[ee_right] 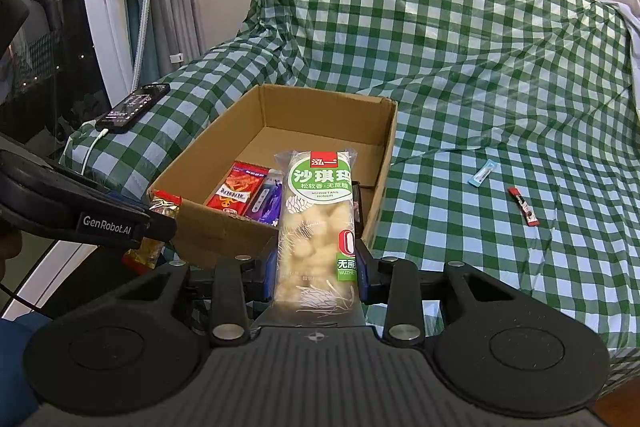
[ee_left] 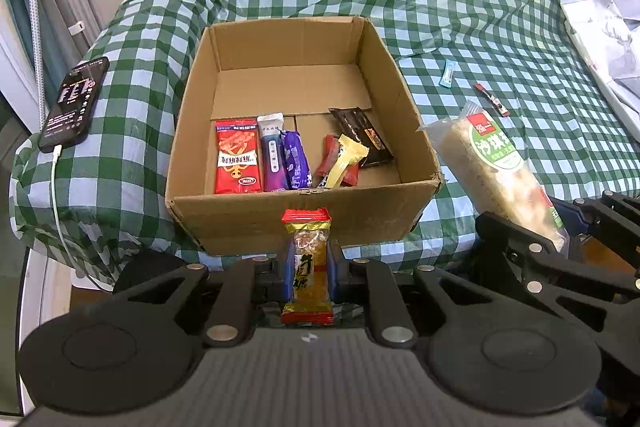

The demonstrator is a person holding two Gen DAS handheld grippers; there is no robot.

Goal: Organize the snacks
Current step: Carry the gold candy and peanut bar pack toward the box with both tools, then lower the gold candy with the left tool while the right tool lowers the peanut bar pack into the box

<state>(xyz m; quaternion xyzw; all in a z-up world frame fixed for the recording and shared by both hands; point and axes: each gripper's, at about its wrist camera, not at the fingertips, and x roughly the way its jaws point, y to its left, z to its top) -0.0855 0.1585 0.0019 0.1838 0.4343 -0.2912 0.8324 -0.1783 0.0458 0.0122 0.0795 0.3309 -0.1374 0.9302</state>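
At the lower centre of each frame we hold a snack: the left tool (ee_left: pixel 307 263) nearly shut on a small candy bar (ee_left: pixel 307 267); the right tool (ee_right: pixel 316 267) part-open, gripping a soft, crushable pastry pack (ee_right: pixel 316 223) mid-body, both near the cardboard box (ee_left: pixel 240 223).
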